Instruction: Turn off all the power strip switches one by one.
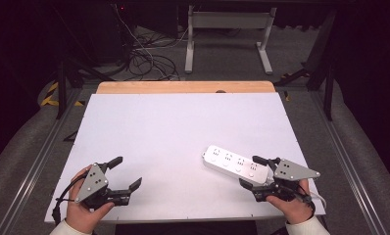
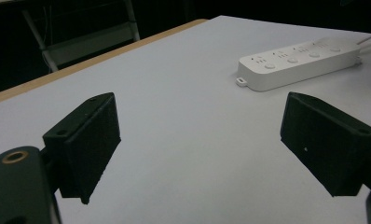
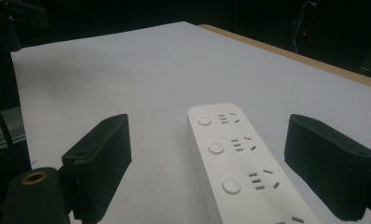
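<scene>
White power strip (image 1: 235,164) lies flat on the white table top (image 1: 183,132), in the near right part, sockets and round buttons facing up. Its long axis runs on a slant in the high view: one end points toward the middle-left of the table and slightly away from the person, the other end toward the near right corner, where it sits under the right gripper (image 1: 254,172). A small tab sticks out at the far-left end, seen clearly in the left gripper view (image 2: 299,62). Right gripper held in the person's right hand (image 1: 295,203), jaws spread wide, one on each side of the strip's near end; in the right gripper view the strip (image 3: 242,168) runs straight out between the two black pads with a gap of bare table on the left side and a gap on the right, so nothing is pinched, the tool is released. Left gripper (image 1: 127,173) held in the left hand (image 1: 85,208) at the near left of the table, well apart from the strip, jaws also spread wide with only table surface between them. A strip of bare wood (image 1: 183,87) shows along the table's far edge.
</scene>
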Available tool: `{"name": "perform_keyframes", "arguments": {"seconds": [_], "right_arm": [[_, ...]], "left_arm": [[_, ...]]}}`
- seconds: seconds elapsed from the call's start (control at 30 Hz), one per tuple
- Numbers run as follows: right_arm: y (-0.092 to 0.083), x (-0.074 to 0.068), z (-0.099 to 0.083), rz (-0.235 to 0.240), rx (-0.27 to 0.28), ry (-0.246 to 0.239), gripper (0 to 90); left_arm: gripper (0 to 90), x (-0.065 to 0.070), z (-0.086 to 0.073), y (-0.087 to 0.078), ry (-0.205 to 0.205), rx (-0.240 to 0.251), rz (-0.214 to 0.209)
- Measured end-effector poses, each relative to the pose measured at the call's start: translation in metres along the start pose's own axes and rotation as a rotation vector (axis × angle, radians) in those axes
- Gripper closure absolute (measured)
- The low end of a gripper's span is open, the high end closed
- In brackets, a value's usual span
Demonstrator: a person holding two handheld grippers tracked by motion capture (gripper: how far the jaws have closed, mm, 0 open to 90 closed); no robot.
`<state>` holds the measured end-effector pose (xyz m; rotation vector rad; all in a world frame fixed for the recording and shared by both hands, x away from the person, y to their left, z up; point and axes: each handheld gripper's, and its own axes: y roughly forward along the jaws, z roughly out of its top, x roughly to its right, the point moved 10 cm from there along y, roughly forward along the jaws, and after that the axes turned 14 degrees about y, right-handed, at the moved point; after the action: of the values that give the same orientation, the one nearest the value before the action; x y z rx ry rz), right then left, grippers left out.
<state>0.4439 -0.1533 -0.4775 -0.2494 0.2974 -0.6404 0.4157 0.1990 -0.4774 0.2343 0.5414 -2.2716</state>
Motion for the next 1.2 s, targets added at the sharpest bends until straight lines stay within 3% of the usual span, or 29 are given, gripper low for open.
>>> {"name": "perform_keyframes", "arguments": {"seconds": [0.5,0.9,1.2], "right_arm": [[0.0,-0.001,0.002,-0.011,-0.005,-0.025,14.0],[0.005,0.0,0.018,-0.02,-0.025,-0.026,17.1],[0.024,-0.004,0.031,-0.003,-0.057,-0.036,17.7]], "left_arm": [[12.5,-0.002,0.0,-0.003,0.015,-0.007,0.017],[13.1,-0.002,0.002,-0.005,-0.008,0.002,0.012],[13.1,-0.004,0.002,-0.006,0.001,0.005,0.023]]}}
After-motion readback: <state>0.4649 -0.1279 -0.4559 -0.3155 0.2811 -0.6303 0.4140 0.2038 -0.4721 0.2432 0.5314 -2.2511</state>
